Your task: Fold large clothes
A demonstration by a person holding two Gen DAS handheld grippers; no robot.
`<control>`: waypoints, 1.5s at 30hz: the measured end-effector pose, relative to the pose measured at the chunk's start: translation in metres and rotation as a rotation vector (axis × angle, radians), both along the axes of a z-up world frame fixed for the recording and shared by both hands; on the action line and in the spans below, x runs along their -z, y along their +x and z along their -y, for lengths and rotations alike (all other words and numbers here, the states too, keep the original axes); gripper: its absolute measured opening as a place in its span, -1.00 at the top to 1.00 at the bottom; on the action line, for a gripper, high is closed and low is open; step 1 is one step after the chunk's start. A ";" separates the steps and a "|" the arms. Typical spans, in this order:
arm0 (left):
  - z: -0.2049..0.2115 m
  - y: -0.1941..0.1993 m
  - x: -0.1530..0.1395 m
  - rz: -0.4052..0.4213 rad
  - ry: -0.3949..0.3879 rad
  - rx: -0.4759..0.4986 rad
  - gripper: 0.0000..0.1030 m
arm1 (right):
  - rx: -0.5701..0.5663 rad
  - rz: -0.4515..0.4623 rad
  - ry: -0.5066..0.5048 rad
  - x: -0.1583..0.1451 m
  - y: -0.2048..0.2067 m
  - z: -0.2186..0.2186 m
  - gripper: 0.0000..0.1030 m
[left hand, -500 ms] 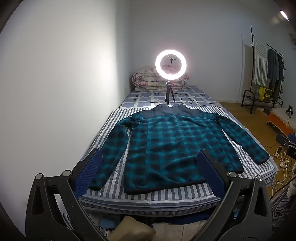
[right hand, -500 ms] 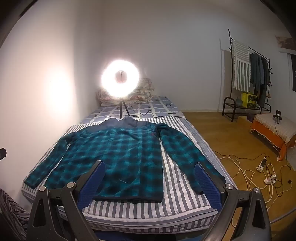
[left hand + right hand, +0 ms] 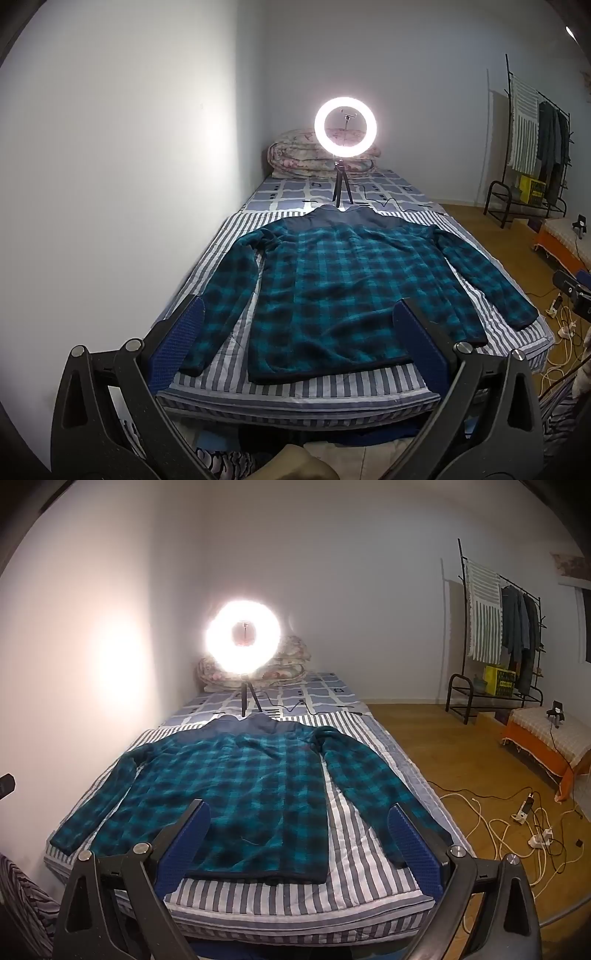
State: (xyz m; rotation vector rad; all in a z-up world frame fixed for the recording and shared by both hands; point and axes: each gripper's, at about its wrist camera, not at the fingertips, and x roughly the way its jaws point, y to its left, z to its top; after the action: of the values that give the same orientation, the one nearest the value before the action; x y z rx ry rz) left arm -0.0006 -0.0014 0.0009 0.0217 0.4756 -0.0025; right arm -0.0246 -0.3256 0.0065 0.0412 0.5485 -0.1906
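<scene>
I held my left gripper (image 3: 299, 332) above the foot of the bed (image 3: 332, 391), its blue-padded fingers (image 3: 177, 343) spread wide with nothing between them. Ahead of it the teal plaid shirt (image 3: 332, 291) lay flat on the striped sheet, back up, collar pointing away from me. One sleeve (image 3: 221, 299) ran down toward my left finger, its cuff just beyond that pad; the other sleeve (image 3: 484, 280) stretched off past my right finger toward the bed's edge. The hem lay just in front of the fingertips, not touching them.

My right gripper (image 3: 299, 830) hung likewise over the foot of the bed (image 3: 332, 897), fingers (image 3: 413, 845) parted wide and holding nothing. From it, the shirt (image 3: 240, 794) sat ahead and somewhat to the left, and the nearer sleeve (image 3: 373, 794) came down toward my right finger, its cuff close beside that pad.

Beyond the collar, a lit ring light (image 3: 345, 126) stood on a small tripod on the bed, with folded quilts (image 3: 295, 158) behind it against the wall. Far off to the right stood a clothes rack (image 3: 498, 635), and cables (image 3: 517, 823) lay on the wooden floor.
</scene>
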 end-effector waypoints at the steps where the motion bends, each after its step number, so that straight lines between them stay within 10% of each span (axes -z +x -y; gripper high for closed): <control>1: 0.000 0.001 0.000 -0.001 0.000 0.000 -1.00 | -0.001 -0.001 0.000 0.001 0.000 -0.002 -0.91; 45: -0.006 0.003 -0.007 0.016 -0.009 -0.010 -1.00 | -0.002 0.002 0.000 0.001 0.004 -0.004 -0.91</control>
State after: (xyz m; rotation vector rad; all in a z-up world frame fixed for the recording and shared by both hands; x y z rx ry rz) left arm 0.0026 0.0045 0.0077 0.0104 0.4595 0.0058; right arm -0.0205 -0.3211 0.0058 0.0409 0.5466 -0.1881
